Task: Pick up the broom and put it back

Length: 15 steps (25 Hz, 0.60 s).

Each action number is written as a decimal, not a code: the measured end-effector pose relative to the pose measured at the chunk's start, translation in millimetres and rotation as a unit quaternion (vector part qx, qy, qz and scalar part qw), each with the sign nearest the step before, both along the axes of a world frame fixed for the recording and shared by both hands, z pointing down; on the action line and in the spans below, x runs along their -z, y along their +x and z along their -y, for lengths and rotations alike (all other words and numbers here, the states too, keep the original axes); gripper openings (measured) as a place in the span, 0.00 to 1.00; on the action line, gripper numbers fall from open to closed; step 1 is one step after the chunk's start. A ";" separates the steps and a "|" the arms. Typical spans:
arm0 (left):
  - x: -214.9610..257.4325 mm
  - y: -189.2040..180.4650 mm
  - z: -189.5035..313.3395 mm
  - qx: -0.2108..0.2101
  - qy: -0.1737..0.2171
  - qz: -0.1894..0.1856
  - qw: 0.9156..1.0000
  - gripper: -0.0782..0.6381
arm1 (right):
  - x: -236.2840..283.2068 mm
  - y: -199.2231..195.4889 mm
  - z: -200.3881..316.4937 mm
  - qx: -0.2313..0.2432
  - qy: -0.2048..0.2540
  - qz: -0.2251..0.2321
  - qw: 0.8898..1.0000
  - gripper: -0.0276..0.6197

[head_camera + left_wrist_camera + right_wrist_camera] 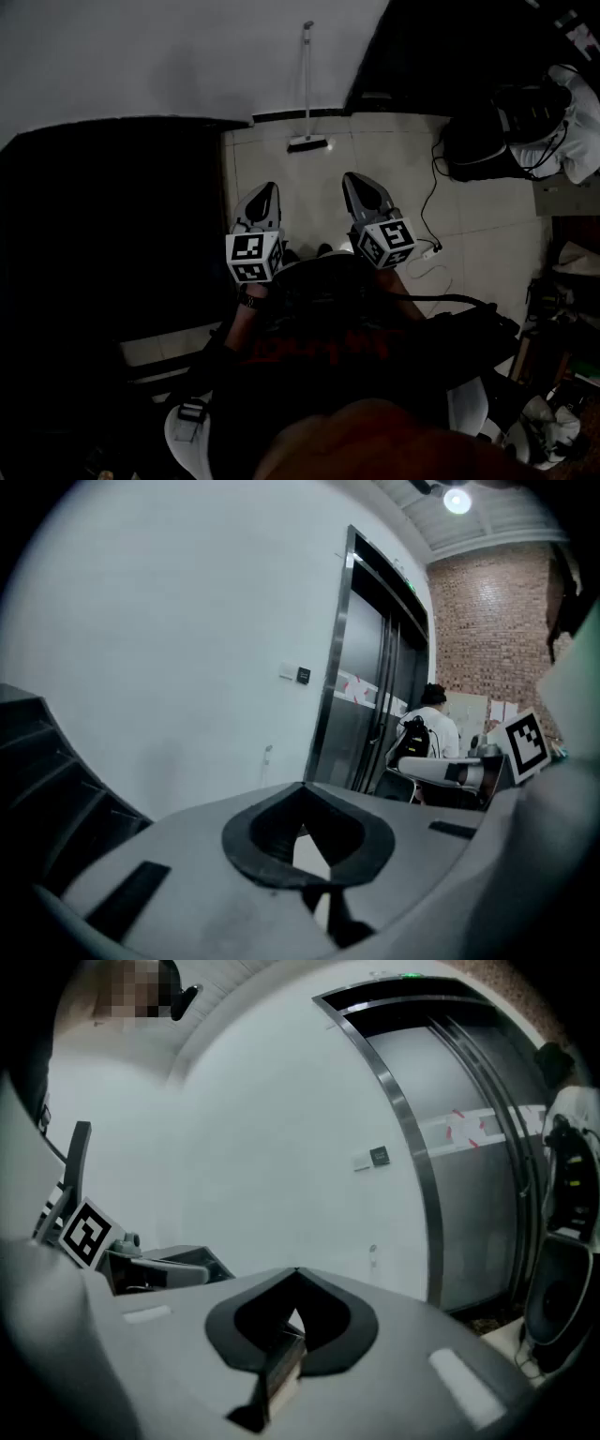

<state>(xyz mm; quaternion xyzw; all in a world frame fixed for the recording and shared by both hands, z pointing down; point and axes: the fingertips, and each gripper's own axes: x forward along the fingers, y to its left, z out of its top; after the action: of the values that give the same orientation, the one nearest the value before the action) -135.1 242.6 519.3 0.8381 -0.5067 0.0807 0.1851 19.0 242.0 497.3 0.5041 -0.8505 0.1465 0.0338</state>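
Note:
The broom [307, 142] stands against the white wall ahead, its head on the tiled floor and its thin handle [307, 75] leaning up the wall. Both grippers hover side by side well short of it, pointing toward it. My left gripper [268, 187] has its jaws together with nothing between them, and my right gripper [352, 178] is likewise shut and empty. In the left gripper view the closed tips of the left gripper [302, 786] point at the wall, where the broom [268, 754] shows small. The right gripper view shows the right gripper [296, 1269] shut, with the broom [373, 1255] tiny beyond it.
A large dark mass [112, 234] fills the left side. A seated person in white with a backpack [553, 122] is at the far right. A cable and power strip [429, 251] lie on the tiles at the right. Metal lift doors [370, 696] stand right of the broom.

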 end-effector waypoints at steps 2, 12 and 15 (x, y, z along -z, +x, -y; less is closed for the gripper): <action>-4.4 -9.7 2.8 0.004 -0.007 -0.009 1.000 0.12 | -3.9 -2.9 2.4 -0.005 -0.008 -0.007 1.000 0.05; -9.7 -31.4 72.7 0.015 0.007 -0.009 1.000 0.12 | -37.2 -6.9 74.2 0.002 -0.033 -0.049 0.998 0.05; -10.7 -21.1 110.0 0.025 0.015 -0.035 0.999 0.12 | -54.7 -8.7 122.0 0.021 -0.039 -0.044 0.998 0.05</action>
<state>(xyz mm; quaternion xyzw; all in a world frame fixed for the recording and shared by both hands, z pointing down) -156.2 132.6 530.0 0.8301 -0.5219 0.0394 0.1923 10.3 120.0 551.9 0.4903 -0.8521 0.1570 0.0940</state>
